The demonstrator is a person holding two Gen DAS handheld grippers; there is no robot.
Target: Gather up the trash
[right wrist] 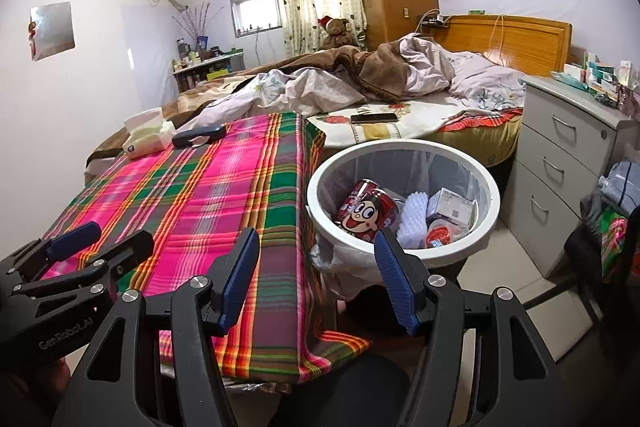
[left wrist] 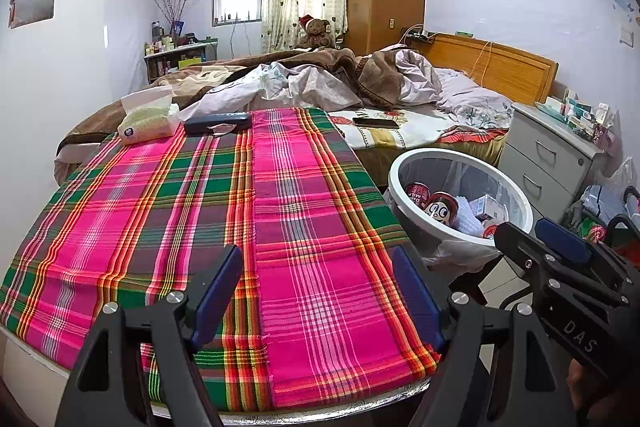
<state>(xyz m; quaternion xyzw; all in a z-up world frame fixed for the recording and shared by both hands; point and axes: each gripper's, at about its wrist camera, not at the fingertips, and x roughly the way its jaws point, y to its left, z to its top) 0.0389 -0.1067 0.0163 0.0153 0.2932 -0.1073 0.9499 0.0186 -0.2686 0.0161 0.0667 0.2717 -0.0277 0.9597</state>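
- Bedroom, pink-and-green plaid-cloth surface (left wrist: 280, 211) looking cleared.
- Red cartoon cans (right wrist: 370, 213) and wrappers already inside white round plastic bin (right wrist: 486, 183) beside it.
- Left gripper (left wrist: 318, 291) and right gripper (right wrist: 316, 267) both gaping, holding nothing.
- Probably wrapping up; next, scan for leftovers.

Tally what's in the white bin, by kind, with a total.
Counting only what shows in the bin:
Red drink cans: 2
White foam mesh: 1
Small cardboard box: 1
Red and white wrapper: 1
Total: 5; anything buried underneath is hidden.
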